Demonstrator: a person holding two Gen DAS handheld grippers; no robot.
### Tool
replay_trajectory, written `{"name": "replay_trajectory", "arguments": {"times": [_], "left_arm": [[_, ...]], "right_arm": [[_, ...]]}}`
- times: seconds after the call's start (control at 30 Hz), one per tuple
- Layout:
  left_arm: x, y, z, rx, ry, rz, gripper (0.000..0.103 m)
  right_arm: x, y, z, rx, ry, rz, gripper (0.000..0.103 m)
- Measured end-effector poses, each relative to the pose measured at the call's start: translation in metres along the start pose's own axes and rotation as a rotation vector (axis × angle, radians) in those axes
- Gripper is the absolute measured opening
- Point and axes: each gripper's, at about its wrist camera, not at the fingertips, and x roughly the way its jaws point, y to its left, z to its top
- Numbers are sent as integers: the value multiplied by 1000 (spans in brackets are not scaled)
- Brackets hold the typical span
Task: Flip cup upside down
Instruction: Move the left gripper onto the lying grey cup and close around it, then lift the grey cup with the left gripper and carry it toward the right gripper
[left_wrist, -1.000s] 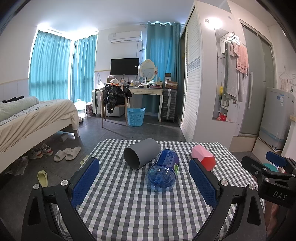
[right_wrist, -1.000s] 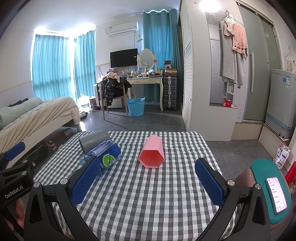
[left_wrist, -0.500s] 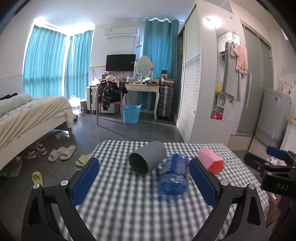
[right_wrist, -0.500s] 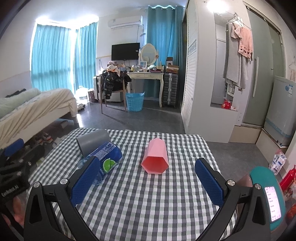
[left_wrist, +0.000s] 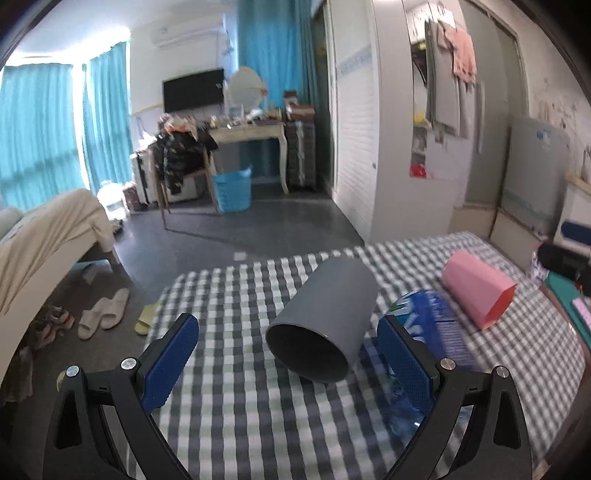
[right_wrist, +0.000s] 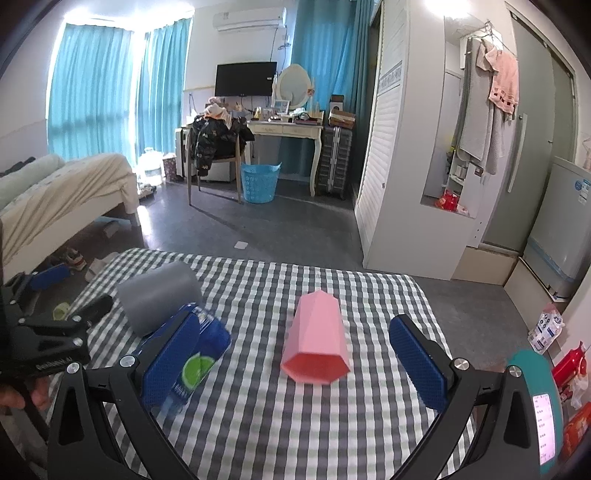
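Note:
A grey cup (left_wrist: 325, 321) lies on its side on the checked tablecloth (left_wrist: 236, 413), its open mouth toward my left gripper (left_wrist: 288, 363). The left gripper is open, its blue pads on either side of the cup's mouth, just short of it. A pink faceted cup (right_wrist: 317, 343) lies on its side with its mouth toward my right gripper (right_wrist: 291, 363), which is open and a little short of it. The grey cup (right_wrist: 159, 301) and the left gripper's body (right_wrist: 48, 339) show at the left of the right wrist view. The pink cup (left_wrist: 476, 291) shows at the right of the left wrist view.
A blue plastic bottle (left_wrist: 432, 332) lies on its side between the two cups, touching the grey one; it also shows in the right wrist view (right_wrist: 195, 354). A phone in a teal holder (right_wrist: 543, 410) is at the right. The table's far edge drops to the floor.
My left gripper has moved forward and swung left, so the grey cup is now large between its pads. My right gripper has moved closer to the pink cup.

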Motion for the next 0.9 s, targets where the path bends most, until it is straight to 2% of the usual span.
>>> {"name": "replay_trajectory", "arguments": {"times": [0.27, 0.3, 0.4, 0.5, 0.6, 0.73, 0.9], "left_arm": [[48, -5, 10, 81, 88, -117, 100], [53, -5, 12, 75, 99, -149, 99], [63, -6, 14, 86, 114, -151, 99], [67, -6, 14, 97, 135, -187, 98], [72, -9, 15, 115, 180, -281, 79], [67, -16, 13, 152, 188, -266, 79], [51, -17, 7, 131, 192, -206, 78]], "right_arm": [[27, -6, 18, -36, -1, -56, 103], [29, -7, 19, -35, 0, -59, 103], [37, -10, 19, -32, 10, -63, 103], [43, -11, 18, -26, 19, -64, 103], [47, -14, 19, -17, 23, -63, 103], [47, -12, 19, -20, 29, -58, 103], [38, -14, 19, -10, 21, -48, 103]]}}
